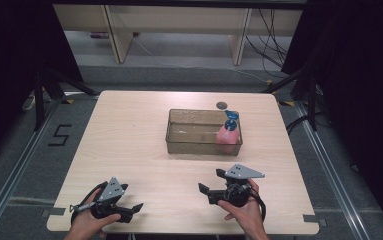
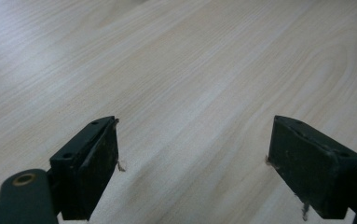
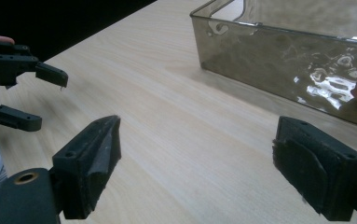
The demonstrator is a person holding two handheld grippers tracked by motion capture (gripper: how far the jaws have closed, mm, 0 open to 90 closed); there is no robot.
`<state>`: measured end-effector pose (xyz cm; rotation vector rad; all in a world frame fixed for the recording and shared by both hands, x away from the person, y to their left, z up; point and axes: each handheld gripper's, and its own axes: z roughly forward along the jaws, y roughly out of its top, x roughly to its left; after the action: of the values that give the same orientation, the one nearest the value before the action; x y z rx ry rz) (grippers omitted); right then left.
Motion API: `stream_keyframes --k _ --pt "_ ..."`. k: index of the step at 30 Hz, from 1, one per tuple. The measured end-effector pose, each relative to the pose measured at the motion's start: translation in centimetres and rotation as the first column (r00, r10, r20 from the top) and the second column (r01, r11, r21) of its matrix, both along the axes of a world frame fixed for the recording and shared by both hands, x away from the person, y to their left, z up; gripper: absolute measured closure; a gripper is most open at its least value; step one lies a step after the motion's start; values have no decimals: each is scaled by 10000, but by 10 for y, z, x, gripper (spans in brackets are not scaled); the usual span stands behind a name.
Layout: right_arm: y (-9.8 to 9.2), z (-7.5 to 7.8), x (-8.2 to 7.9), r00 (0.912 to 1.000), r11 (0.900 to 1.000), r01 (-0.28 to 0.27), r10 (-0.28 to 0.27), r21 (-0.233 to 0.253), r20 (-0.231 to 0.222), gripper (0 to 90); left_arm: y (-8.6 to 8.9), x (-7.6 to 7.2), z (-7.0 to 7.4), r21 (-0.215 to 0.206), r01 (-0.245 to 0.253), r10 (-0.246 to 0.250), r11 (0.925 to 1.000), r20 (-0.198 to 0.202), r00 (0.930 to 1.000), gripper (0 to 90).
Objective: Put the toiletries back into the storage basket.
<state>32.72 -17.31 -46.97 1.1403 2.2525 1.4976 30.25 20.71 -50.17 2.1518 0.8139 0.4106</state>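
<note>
The rectangular wooden bench [image 1: 129, 135] is pale beige with fine, streaky brown grain. On it sits a smoky grey-brown transparent plastic bin [image 1: 204, 145] whose walls ripple with white glints. Inside stands a pink plastic bottle [image 1: 227, 134] topped with a blue cap [image 1: 231, 118]. A small dark grey round disc [image 1: 222, 105] lies behind. The left claw [image 1: 138, 207] and right claw [image 1: 210, 181] are matte black, each carrying a light grey plate.
</note>
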Motion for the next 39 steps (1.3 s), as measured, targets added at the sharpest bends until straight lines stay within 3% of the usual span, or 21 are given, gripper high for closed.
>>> stream_keyframes --k 7,9,14,15,19,31,33,34,35,36,37,39 --pt "-1 -3 -5 9999 9995 -108 111 -287 99 159 0 0 0 -12 -14 14 10000 -9 10000 154" --pt "1 -4 -6 9999 9999 -62 61 -92 -100 159 0 0 0 -1 -3 3 10000 -7 10000 154" --pt "-2 -4 -10 9998 9995 -214 214 -233 -3 159 0 0 0 -2 -8 8 10000 -10 10000 154" --pt "0 -5 -13 9993 9999 -122 123 11 -340 159 0 0 0 1 -8 8 10000 -2 10000 154" --pt "-3 -7 -13 9997 9995 -236 234 -218 -78 159 0 0 0 3 -4 4 10000 -2 10000 154" --pt "-8 -12 -21 9984 9996 -257 251 -116 -510 158 0 0 0 6 -1 1 10000 2 10000 154" --pt "-9 -13 -21 9990 9995 -280 275 -148 -362 158 0 0 0 1 -12 12 10000 -6 10000 154" --pt "-9 -13 -23 9982 9998 -157 151 -89 -580 158 0 0 0 3 0 0 10000 0 10000 154" --pt "-11 -13 -22 9987 9990 -398 392 -199 -326 158 0 0 0 6 2 -2 10000 6 10000 154" --pt "-11 -13 -24 9980 9996 -252 247 -83 -582 158 0 0 0 4 2 -2 10000 2 10000 154" --pt "-12 -13 -24 9988 9991 -343 333 -264 -371 158 0 0 0 1 -3 3 10000 -1 10000 154" --pt "-13 -14 -25 9989 9992 -311 301 -252 -364 158 0 0 0 8 -2 2 10000 3 10000 154"
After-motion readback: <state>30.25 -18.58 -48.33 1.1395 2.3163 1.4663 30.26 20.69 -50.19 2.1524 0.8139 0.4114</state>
